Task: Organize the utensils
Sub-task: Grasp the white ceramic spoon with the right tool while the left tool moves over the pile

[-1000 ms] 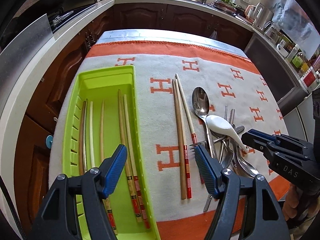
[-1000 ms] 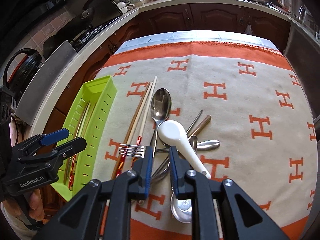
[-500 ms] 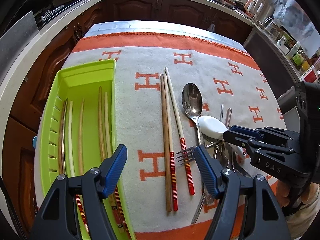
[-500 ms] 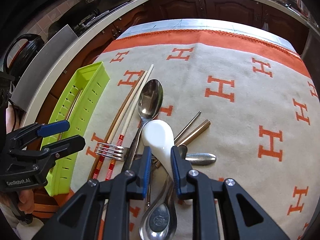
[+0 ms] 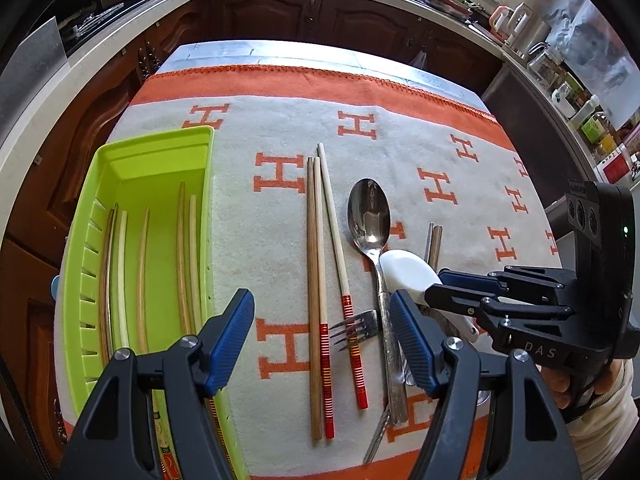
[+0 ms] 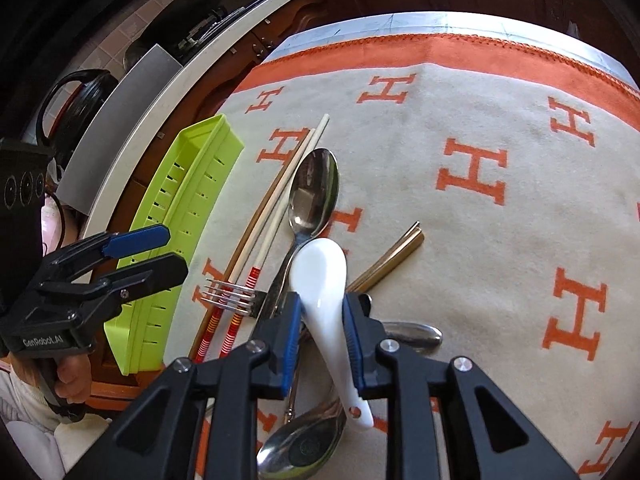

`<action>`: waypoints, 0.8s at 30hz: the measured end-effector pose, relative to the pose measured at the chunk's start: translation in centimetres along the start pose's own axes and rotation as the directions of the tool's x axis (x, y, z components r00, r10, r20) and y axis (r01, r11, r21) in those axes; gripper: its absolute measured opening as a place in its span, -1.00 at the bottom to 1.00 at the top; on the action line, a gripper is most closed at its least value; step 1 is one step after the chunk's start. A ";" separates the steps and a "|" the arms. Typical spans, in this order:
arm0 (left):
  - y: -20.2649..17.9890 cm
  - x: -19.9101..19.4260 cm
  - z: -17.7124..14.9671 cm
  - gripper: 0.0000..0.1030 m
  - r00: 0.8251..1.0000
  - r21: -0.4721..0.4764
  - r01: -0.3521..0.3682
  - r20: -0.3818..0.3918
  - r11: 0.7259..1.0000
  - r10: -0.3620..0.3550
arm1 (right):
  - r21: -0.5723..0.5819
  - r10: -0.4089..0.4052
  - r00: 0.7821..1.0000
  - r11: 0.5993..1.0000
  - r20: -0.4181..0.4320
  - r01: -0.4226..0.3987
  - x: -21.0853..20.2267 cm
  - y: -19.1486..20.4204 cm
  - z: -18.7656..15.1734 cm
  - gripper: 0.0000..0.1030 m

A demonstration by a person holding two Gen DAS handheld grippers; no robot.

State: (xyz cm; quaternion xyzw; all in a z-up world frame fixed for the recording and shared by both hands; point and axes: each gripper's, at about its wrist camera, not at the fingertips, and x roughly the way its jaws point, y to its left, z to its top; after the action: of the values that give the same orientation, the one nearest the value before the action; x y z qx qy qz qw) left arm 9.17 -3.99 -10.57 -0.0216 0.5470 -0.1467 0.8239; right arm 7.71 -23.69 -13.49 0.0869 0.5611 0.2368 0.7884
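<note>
A white ceramic spoon [image 6: 320,268] [image 5: 404,268] lies on top of a pile of steel cutlery on the H-patterned cloth. My right gripper [image 6: 321,304] [image 5: 438,285] is down over its handle, jaws narrow and close along both sides, and the spoon still rests on the pile. My left gripper [image 5: 320,300] [image 6: 170,252] hangs open and empty above three loose chopsticks [image 5: 314,280] and a fork [image 5: 354,330]. To the left stands a green tray [image 5: 160,136] with several chopsticks [image 5: 184,260] in it.
A large steel spoon [image 6: 314,188] lies beside the loose chopsticks. Metal chopsticks [image 6: 396,252] and another steel spoon [image 6: 304,444] lie under the white one. The cloth stretches bare to the right and far side. Counters and dark cabinets ring the table.
My right gripper came down and forward until its jaws flank the white spoon's handle. My left gripper drifted right, from above the tray's edge to above the loose chopsticks.
</note>
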 end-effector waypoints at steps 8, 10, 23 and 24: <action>-0.3 0.1 0.1 0.33 1.000 -0.001 0.005 0.000 1.000 -0.005 | -0.099 -0.042 0.999 0.994 0.025 0.044 -0.3 1.9 -1.1 -0.62; -0.3 0.1 0.1 0.33 1.000 -0.002 0.006 -0.001 1.000 -0.006 | -0.105 -0.034 0.999 0.994 0.022 0.036 -0.2 2.1 -1.2 -0.62; -0.5 -0.1 0.2 0.33 1.000 -0.004 0.014 0.012 1.000 -0.013 | -0.181 -0.081 0.995 0.979 0.065 0.092 -0.7 3.9 -2.2 -0.66; -0.5 -0.1 0.2 0.33 1.000 -0.003 0.014 0.012 1.000 -0.014 | -0.188 -0.085 0.994 0.977 0.067 0.097 -0.7 4.0 -2.3 -0.66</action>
State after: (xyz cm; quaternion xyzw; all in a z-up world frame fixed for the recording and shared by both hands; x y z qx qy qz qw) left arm 9.19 -4.48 -10.27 -0.0277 0.5423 -0.1514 0.8259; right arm 4.33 -20.84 -12.11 -0.0078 0.5161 0.2504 0.8191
